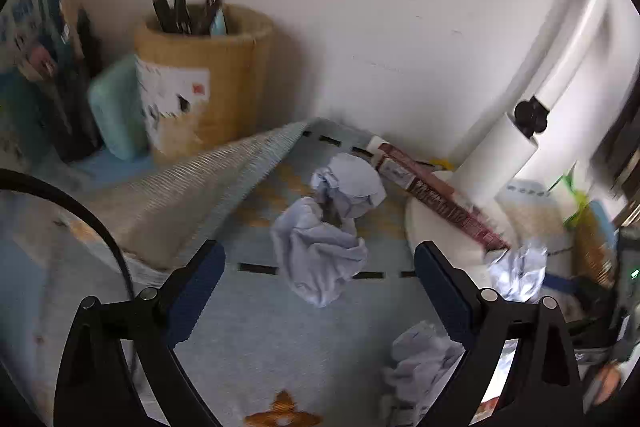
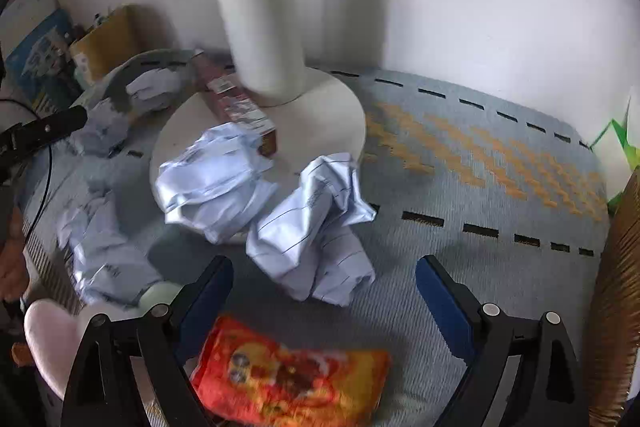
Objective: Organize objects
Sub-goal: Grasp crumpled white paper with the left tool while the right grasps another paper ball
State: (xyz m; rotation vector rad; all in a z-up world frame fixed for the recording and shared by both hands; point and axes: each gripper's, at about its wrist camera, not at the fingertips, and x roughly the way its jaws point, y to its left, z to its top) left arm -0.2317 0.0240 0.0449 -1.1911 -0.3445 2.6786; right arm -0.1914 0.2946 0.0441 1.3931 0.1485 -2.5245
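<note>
Several crumpled balls of lined paper lie on a blue woven mat. In the left wrist view one ball lies just ahead of my open, empty left gripper, another behind it, and a third by the right finger. In the right wrist view my right gripper is open and empty, with a paper ball just ahead between the fingers. Another ball rests on the lamp base. A red-orange snack packet lies under the gripper.
A white lamp post stands on its round base with a dark red box leaning on it. A woven basket with pens, a teal pouch and books stand at the back left. The mat's edge is folded up. White wall behind.
</note>
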